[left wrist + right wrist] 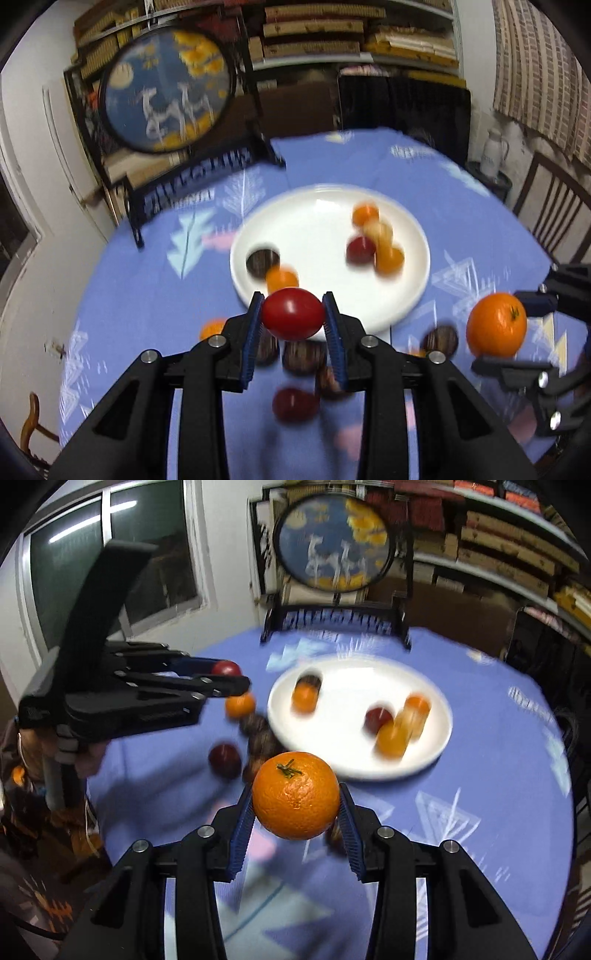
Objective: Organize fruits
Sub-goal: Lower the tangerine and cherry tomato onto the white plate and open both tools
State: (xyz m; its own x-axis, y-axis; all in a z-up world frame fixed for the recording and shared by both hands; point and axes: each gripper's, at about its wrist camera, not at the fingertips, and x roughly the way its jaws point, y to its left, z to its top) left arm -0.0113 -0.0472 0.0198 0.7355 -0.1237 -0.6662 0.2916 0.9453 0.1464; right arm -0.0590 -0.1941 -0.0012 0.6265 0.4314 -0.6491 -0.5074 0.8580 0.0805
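My left gripper (293, 319) is shut on a glossy red fruit (293, 317), held above the near rim of the white plate (317, 221). In the right wrist view that left gripper (236, 679) shows at the left, with the red fruit (226, 668) at its tip. My right gripper (295, 805) is shut on a large orange (295, 795), in the air just short of the white plate (343, 709). In the left wrist view the orange (496, 325) hangs at the right in the right gripper (498, 326). The plate holds several blurred small fruits, orange, red and dark brown.
Loose dark brown, red and orange fruits (295, 402) lie on the blue patterned tablecloth (147, 295) near the plate's front. A round painted screen on a black stand (166, 88) is at the table's far edge. A chair (554, 206) is at the right, a person's hand (86, 757) at the left.
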